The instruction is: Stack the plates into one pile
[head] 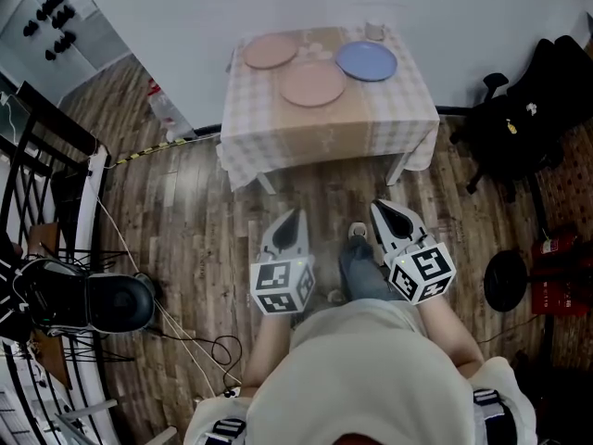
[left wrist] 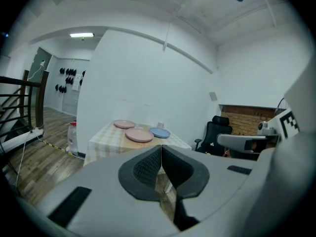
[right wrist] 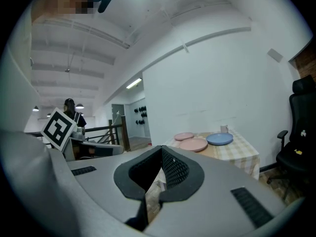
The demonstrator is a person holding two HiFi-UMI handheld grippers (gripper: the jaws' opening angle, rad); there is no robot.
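**A:** How far along is the stacking?

**B:** Not begun, I'd judge. Three plates lie singly on the table (head: 324, 128). A pink plate (head: 270, 52) is at its far left corner, a second pink plate (head: 313, 83) near its middle, and a blue plate (head: 366, 61) towards its far right. None sits on another.

**A:** And the tongs?

**B:** Both are well short of the table's near edge, over the wooden floor (head: 204, 248). The left gripper (head: 295, 217) has its jaws pressed together with nothing between them. The right gripper (head: 382, 209) is likewise closed and empty.

**A:** So what is left?

**B:** Everything: reach the table, lift two plates in turn, and set each on the third.

**A:** Anything you can't make out?

**B:** I can't tell whether the second pink plate's rim touches the blue plate or only lies just beside it. A small cup-like thing (head: 374, 31) at the table's far edge is too small to name surely. The cloth (head: 278, 156) hides most of the table's legs. The person's own body also covers the floor nearest them, well back from the table.
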